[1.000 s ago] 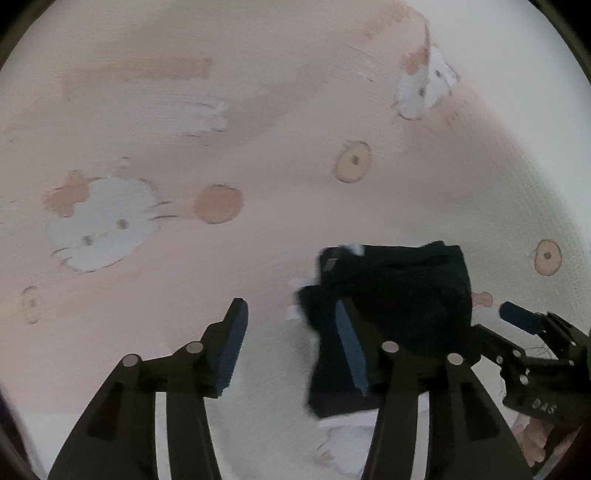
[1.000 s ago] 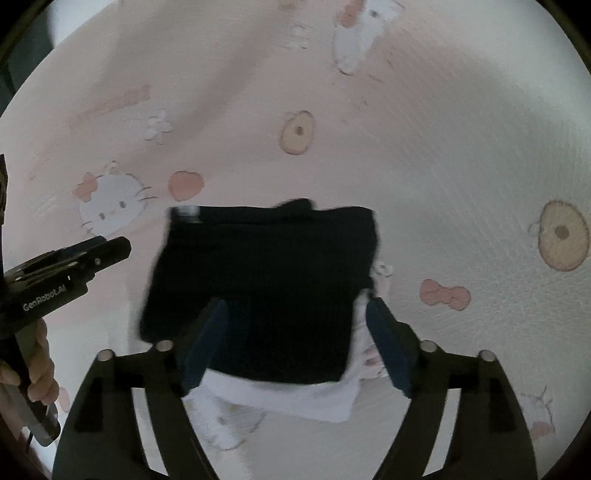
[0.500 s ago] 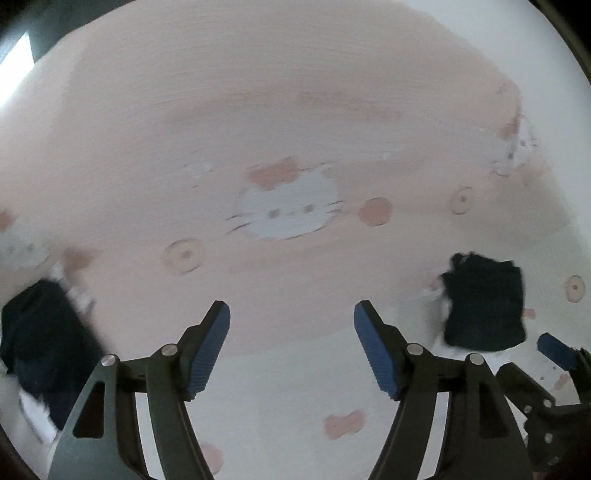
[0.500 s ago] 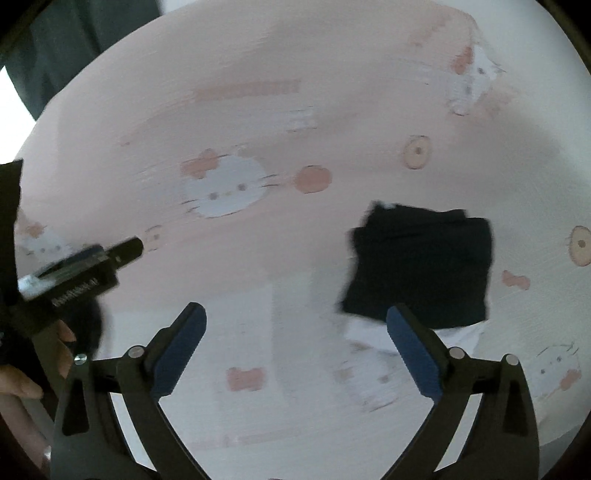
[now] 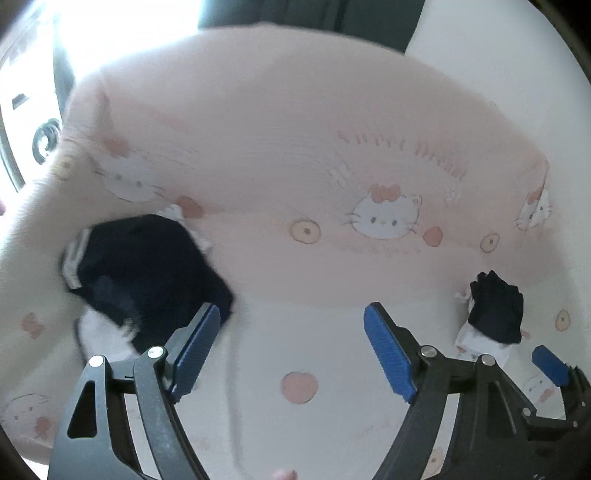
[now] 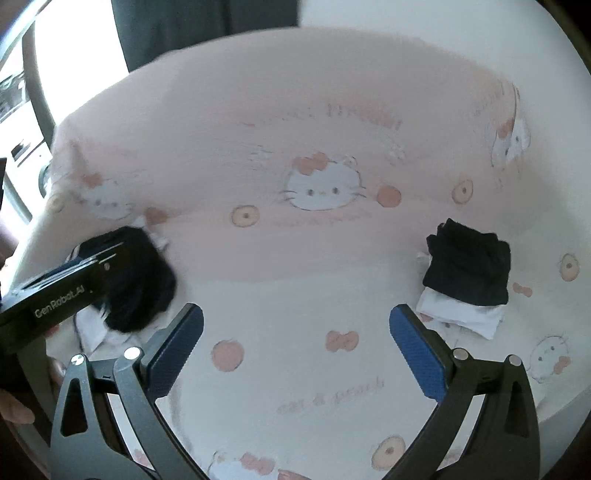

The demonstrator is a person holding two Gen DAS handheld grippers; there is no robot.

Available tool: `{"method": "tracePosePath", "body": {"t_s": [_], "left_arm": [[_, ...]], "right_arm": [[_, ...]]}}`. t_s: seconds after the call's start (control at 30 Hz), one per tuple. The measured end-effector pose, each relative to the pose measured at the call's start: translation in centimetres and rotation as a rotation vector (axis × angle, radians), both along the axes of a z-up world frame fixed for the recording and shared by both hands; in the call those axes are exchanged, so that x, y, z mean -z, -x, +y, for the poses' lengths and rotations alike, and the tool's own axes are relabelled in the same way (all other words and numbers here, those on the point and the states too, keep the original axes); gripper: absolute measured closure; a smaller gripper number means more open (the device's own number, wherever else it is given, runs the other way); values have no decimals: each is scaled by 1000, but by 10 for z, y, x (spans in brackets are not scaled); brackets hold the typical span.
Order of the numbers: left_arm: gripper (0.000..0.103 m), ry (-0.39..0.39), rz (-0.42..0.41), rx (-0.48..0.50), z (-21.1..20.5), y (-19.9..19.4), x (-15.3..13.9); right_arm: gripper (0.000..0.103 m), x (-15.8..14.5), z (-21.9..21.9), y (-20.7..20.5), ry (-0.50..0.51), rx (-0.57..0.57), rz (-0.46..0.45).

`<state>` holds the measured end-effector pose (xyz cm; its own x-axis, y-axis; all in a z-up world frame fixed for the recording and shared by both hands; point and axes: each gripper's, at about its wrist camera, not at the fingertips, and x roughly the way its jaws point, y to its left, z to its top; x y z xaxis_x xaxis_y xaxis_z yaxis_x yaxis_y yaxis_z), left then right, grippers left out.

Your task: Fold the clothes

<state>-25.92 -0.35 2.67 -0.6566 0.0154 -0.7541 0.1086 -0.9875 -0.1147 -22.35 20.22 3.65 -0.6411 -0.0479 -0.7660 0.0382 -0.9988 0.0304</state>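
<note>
You are holding both grippers wide apart and gripping nothing. Your left gripper (image 5: pixel 291 349) is hovering over the bedsheet (image 5: pixel 295 155), and your right gripper (image 6: pixel 295 349) is doing the same.

In the right wrist view, the folded clothes (image 6: pixel 467 269) are lying at about 3 o'clock, a dark piece stacked on a white one, with the white edge peeking out toward 5 o'clock. The stack's long axis is running roughly from 11 to 5 o'clock. In the left wrist view the same stack is sitting small at 3 o'clock, just above the blue tip of your other gripper.

The unfolded pile (image 5: pixel 144 273) is lying at 9 o'clock in the left wrist view, dark fabric over white, rumpled and blurred; its direction cannot be told. Your left fingertip is showing in front of its lower edge.

In the right wrist view, the body of your left gripper is carrying the words "GenRobot.AI" at 9 o'clock. Pale writing on the sheet near 6 o'clock is too blurred to read fully.

The sheet is showing cartoon cat faces, bows and doughnuts on pink and white. A dark curtain (image 6: pixel 207 29) and bright window light are filling the 12 o'clock edge.
</note>
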Motion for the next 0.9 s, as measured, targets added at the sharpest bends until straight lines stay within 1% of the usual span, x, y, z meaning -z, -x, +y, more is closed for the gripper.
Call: {"method": "tracePosePath", "body": {"t_s": [0.1,0.2,0.3,0.4,0.5,0.6,0.77,0.9], "left_arm": [[20,23,25,5,-11,-40,-15],[20,48,56,18,-19,-83,-29],[20,43,79,23,-24,-126,-33],[20,28,74,25,-24,-162,-26],[20,49,52,48,-17,-185,-16],[20,34,42,47,-13,-207,-5],[20,52,38,43,-6,-236,9],[20,57,17,48,-3,-252,16]], "right_arm": [[1,-13,-18,-35,-10,-9,27],[1,-21,-25,-70,-7,20,40],[1,-26,-29,-105,-9,48,40],[1,-22,-31,-136,0,39,29],[1,-9,-29,-161,6,36,1],[1,3,-25,-179,6,55,-28],[1,14,-20,-207,-25,66,-38],[1,24,-15,-222,-31,67,-47]]}}
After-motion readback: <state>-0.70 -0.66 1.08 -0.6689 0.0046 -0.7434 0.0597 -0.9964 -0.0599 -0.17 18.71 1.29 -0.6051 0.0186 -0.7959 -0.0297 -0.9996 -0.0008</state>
